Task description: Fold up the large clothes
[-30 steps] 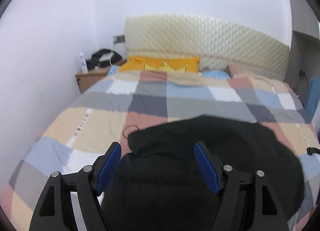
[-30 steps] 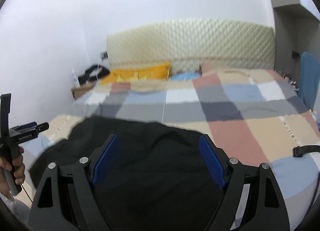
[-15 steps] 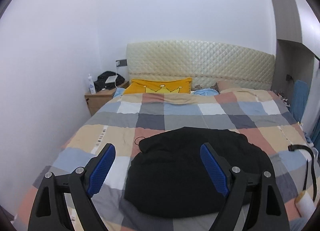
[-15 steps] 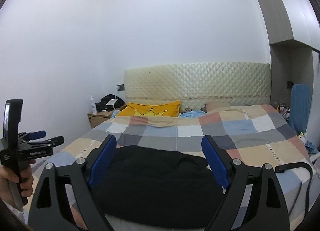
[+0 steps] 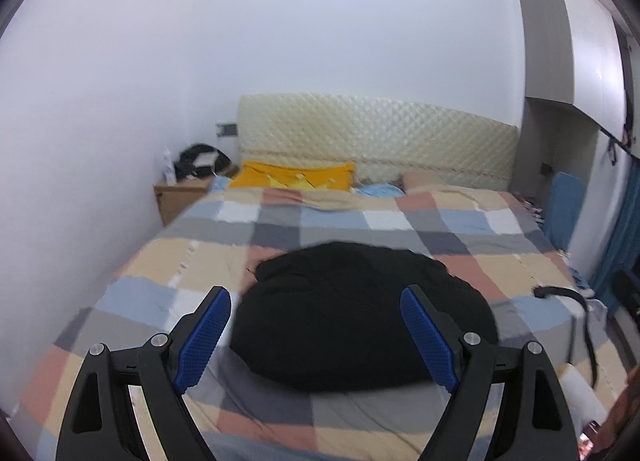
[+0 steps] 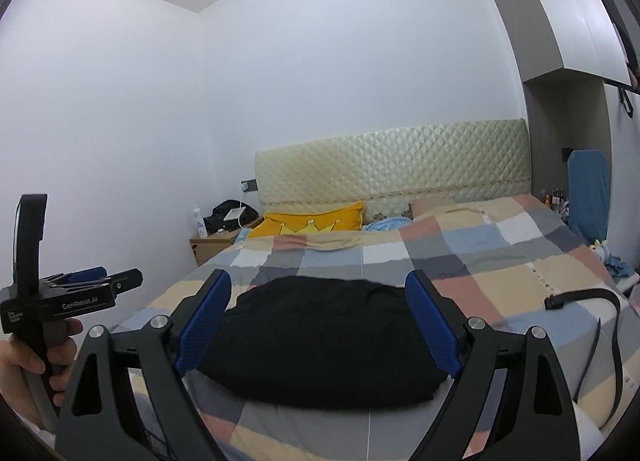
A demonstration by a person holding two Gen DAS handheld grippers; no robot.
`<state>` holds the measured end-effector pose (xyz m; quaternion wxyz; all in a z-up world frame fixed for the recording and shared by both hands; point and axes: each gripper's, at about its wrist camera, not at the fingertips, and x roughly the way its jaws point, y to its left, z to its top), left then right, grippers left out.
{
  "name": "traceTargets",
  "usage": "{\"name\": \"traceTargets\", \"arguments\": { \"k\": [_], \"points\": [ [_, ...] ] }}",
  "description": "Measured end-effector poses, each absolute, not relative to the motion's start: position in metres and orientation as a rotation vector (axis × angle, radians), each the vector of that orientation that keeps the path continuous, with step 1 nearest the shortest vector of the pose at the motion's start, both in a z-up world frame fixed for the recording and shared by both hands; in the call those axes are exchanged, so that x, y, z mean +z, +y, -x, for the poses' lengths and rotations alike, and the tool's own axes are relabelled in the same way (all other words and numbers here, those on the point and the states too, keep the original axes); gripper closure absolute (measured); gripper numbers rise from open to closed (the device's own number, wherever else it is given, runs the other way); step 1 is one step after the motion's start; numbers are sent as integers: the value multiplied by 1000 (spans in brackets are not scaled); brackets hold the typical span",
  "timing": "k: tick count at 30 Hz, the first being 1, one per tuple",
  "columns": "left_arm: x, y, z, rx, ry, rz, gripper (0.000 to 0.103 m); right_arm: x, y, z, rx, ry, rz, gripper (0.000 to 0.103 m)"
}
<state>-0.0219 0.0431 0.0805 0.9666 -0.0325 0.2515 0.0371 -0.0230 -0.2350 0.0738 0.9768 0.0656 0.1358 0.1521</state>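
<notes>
A black garment (image 5: 360,313) lies folded into a compact mound near the foot of the bed on a checkered quilt (image 5: 200,257); it also shows in the right wrist view (image 6: 320,337). My left gripper (image 5: 316,333) is open and empty, held above and short of the garment. My right gripper (image 6: 316,325) is open and empty, also back from the garment. The left gripper shows in a hand at the left of the right wrist view (image 6: 90,279).
A yellow pillow (image 5: 296,177) and a quilted headboard (image 5: 376,141) are at the far end. A wooden nightstand (image 5: 180,195) stands at the far left. A black strap (image 6: 588,301) lies on the bed's right side. A blue chair (image 6: 588,193) stands at the right.
Both grippers have pulled back and up from the black garment, which now lies whole in view. Both stayed open.
</notes>
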Motion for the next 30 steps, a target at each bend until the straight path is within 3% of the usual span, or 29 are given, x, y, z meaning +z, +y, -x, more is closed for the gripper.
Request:
{"name": "traceTargets", "arguments": {
  "k": [14,18,30],
  "points": [
    [25,18,37,67,656,32,16,21,-223,54,263,425,-91,11],
    [14,16,33,55,680,29,16,16,-225,58,236,416,-95,1],
    [4,18,29,44,705,42,16,3,-231,48,182,453,-103,0]
  ]
}}
